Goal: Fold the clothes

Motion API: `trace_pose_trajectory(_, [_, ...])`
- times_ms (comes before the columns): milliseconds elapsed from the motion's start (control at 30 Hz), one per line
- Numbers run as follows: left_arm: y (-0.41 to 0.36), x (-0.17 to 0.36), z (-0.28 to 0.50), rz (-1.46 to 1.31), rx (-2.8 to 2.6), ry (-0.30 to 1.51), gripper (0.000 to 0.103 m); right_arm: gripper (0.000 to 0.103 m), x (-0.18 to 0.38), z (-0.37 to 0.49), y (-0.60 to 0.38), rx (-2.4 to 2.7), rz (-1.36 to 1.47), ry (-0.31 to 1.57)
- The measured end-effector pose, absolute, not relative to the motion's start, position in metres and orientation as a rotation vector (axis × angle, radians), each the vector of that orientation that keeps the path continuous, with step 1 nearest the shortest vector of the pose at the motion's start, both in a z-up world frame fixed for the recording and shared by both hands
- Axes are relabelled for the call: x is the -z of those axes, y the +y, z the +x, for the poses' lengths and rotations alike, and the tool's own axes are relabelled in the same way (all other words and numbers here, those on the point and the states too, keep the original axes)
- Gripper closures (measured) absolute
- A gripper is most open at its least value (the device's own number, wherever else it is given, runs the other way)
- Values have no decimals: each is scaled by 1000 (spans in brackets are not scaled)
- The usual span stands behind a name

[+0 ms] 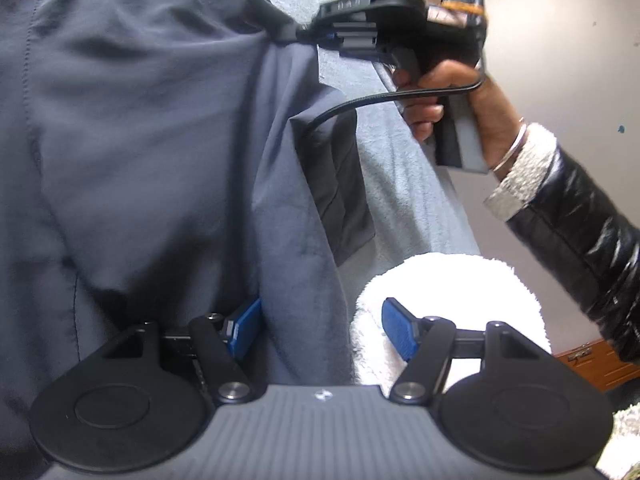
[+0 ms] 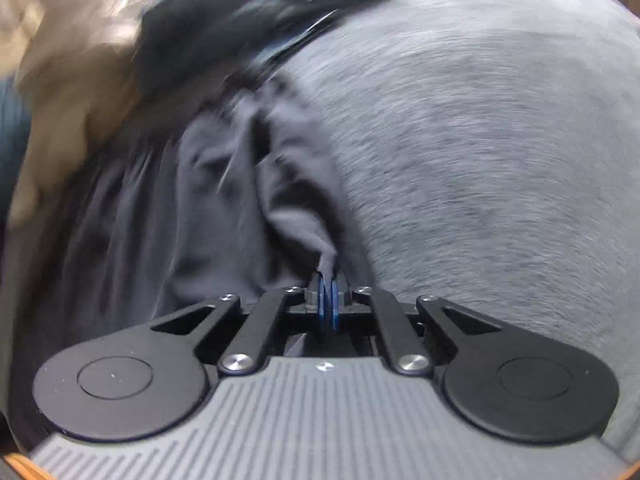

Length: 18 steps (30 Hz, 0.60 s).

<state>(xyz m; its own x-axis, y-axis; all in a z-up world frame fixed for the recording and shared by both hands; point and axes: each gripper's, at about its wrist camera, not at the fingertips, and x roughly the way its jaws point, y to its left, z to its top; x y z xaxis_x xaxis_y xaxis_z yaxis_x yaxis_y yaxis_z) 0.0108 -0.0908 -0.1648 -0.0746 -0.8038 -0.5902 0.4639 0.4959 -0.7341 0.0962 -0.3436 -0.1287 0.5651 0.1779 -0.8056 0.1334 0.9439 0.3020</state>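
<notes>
Here the dark slate-blue garment (image 1: 152, 128) fills most of the left wrist view, a thin, smooth woven cloth with a stitched seam running down its left part and soft, shallow creases across the middle. It lies spread over a pale blue-grey fleecy cover (image 1: 404, 184), whose napped, slightly fuzzy surface shows as a strip along the garment's right edge. A darker rectangular flap of the garment (image 1: 340, 184) hangs at that edge.

In the right wrist view the right gripper (image 2: 328, 300) has its blue ribbed fingers (image 2: 322, 300) clenched on a narrow pinch of the garment (image 2: 224, 208), the cloth rising from them in a thin folded ridge; the fleecy cover (image 2: 480, 140) curves away to the right, blurred.

The left gripper (image 1: 320, 332) stands released, its blue fingers (image 1: 400, 332) spread apart with the garment's edge draped between them, not pressed by either pad. Under the right finger sits a white, curly fleece mound (image 1: 460, 288).

From the left wrist view the right gripper (image 1: 304, 34) appears at the top, black and angular, gripped by a hand (image 1: 452, 92) with a thin metal bangle, a woolly white cuff and a glossy black quilted sleeve (image 1: 580, 232). A black cable (image 1: 360, 104) loops from it.
</notes>
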Motion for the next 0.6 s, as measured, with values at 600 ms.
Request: trace_pose_trajectory(600, [-87, 155, -6, -297, 1058, 1258, 35, 77, 145, 86, -411, 31, 758, 783])
